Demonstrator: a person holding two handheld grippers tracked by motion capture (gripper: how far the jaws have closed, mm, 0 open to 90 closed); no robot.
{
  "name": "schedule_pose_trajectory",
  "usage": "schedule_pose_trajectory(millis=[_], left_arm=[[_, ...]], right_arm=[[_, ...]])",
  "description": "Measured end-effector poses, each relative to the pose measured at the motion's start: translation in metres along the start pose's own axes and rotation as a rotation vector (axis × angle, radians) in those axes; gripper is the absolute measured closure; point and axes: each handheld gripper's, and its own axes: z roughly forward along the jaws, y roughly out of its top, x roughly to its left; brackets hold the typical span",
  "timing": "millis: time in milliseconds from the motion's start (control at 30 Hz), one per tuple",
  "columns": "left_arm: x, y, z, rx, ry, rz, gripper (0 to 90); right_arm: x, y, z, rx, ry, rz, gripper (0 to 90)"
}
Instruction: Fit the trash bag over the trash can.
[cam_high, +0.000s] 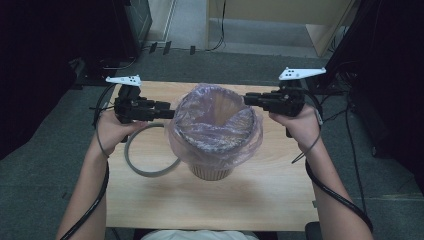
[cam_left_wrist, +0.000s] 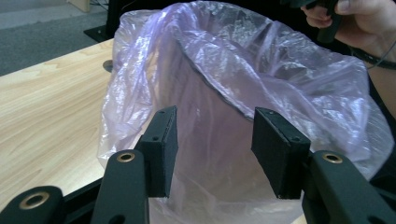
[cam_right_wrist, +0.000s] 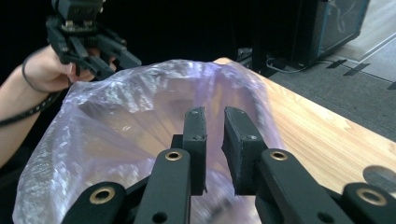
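Carefully now: fitting the purple bag liner over the basket's rim, one claw at each side.

Left claw (cam_high: 169, 111) stands with its jaws well apart at the left edge of the purple plastic bag (cam_high: 216, 125), the film in front of the pads but not pinched; right claw (cam_high: 248, 99) sits at the opposite edge with its jaws nearly together, a slim gap between the pads, and whether film is caught there cannot be told. The bag drapes over the mouth of the ribbed basket (cam_high: 210, 171), which stands mid-tabletop (cam_high: 280, 190), a grey ring (cam_high: 145, 167) lying just beside it. To do this well, each claw should pinch only the loose hem, then pull outward and down evenly so the liner seats without tearing or tipping the basket.
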Motion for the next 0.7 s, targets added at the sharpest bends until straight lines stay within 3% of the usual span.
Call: schedule_pose_trajectory(millis=[233, 567, 700], left_arm=[[-0.006, -0.002, -0.001, -0.006, -0.023, 0.005, 49.2], [-0.010, -0.003, -0.001, 0.010, -0.032, 0.013, 48.3], [-0.013, -0.003, -0.001, 0.009, -0.037, 0.015, 48.3]], right_arm=[[0.013, 0.022, 0.027, 0.085, 0.027, -0.037, 77.6], [0.028, 0.036, 0.061, 0.200, 0.042, -0.071, 77.6], [0.038, 0.047, 0.069, 0.228, 0.058, -0.070, 81.8]])
